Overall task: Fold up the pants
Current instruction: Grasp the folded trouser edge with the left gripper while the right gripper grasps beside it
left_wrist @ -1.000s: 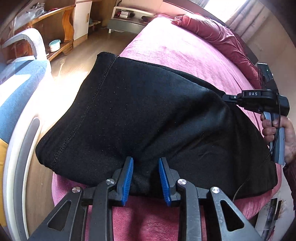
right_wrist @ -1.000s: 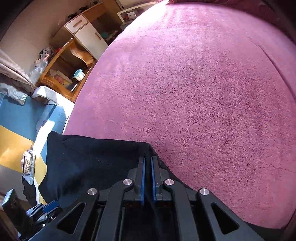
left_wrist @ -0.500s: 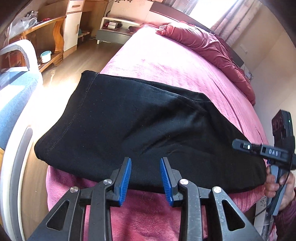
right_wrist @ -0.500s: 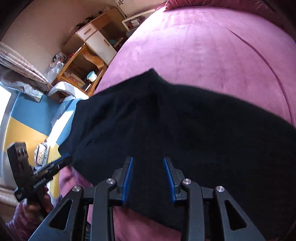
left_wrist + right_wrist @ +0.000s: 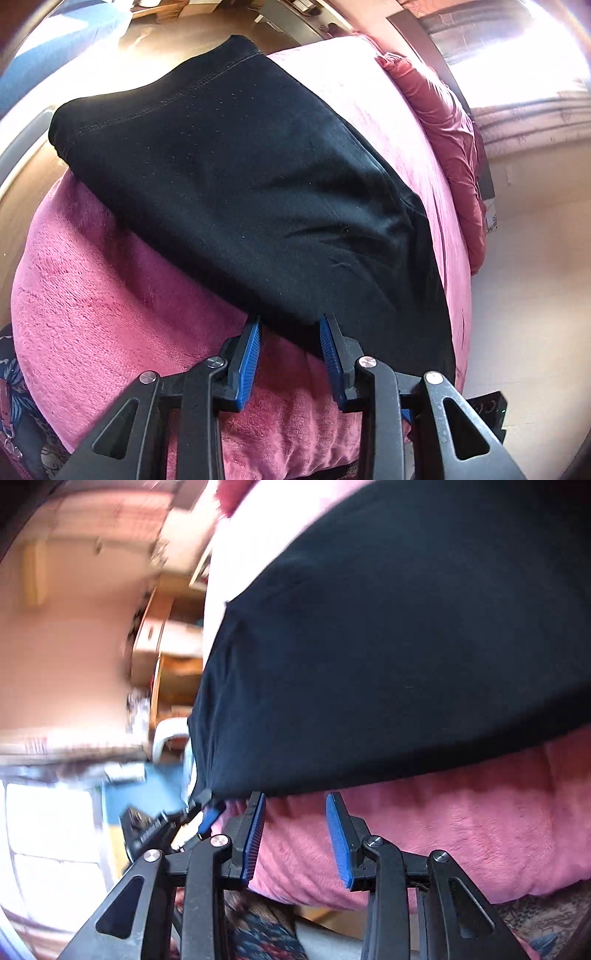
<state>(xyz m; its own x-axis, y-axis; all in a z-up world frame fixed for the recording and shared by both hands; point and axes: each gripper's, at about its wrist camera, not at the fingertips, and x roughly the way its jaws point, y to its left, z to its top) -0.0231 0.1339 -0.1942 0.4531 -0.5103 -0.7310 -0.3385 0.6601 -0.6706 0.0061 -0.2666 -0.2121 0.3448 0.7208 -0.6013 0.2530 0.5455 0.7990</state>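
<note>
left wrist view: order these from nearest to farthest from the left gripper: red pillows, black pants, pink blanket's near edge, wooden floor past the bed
From the left gripper:
1. black pants, folded, near edge between the open jaws; pink blanket, directly under the fingers. Too close to rank.
2. red pillows, right, at the far end of the bed.
3. wooden floor, top, beyond the pants.

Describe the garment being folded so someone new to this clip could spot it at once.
Find the bed with the pink plush blanket that fills the left wrist view. On it, at the near edge, lie the folded black pants, one flat dark slab. A stitched hem at the far end marks them; they are the only black thing on the pink, unlike the red quilt by the wall.
</note>
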